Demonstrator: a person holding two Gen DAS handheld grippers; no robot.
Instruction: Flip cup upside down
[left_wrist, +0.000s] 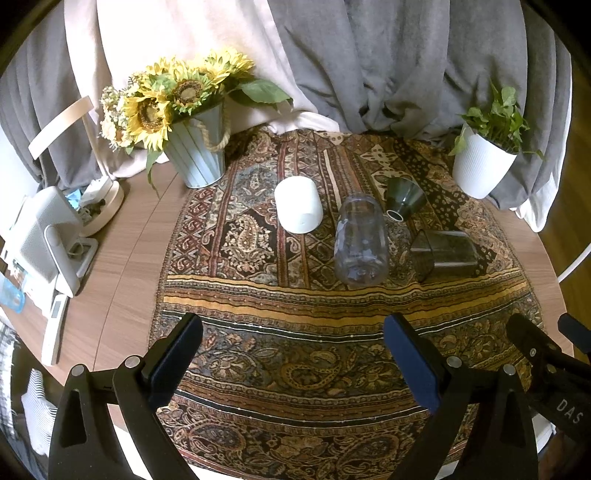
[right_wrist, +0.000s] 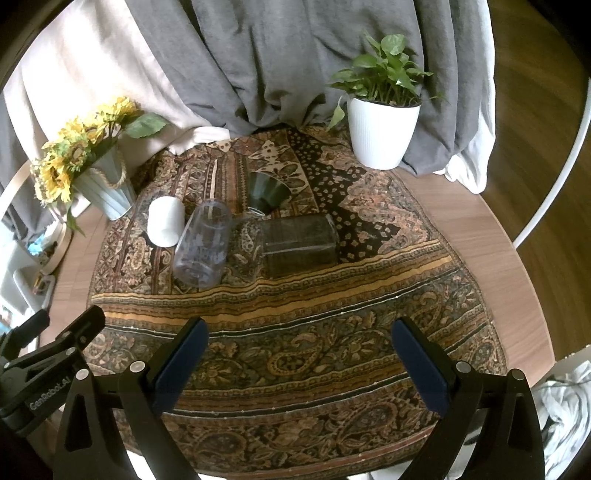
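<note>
From the left wrist view we see our left claw (left_wrist: 293, 354) spread wide with nothing between its blue pads, hovering over the near part of the patterned cloth (left_wrist: 295, 332) that covers the middle of the tabletop (left_wrist: 122, 258). Four cups lie on their sides toward the far edge: a white cup (left_wrist: 298, 208), just beside it a clear cup (left_wrist: 361, 242), then a dark green cup (left_wrist: 404, 197) and a smoky square cup (left_wrist: 443, 254). A sunflower pot (left_wrist: 195, 158) stands at the far left corner of the cloth, a potted plant (left_wrist: 480, 166) at the far right.

From the right wrist view our right claw (right_wrist: 300, 356) is equally wide open and empty above the cloth's near edge. The left claw's black body shows at the lower left.
</note>
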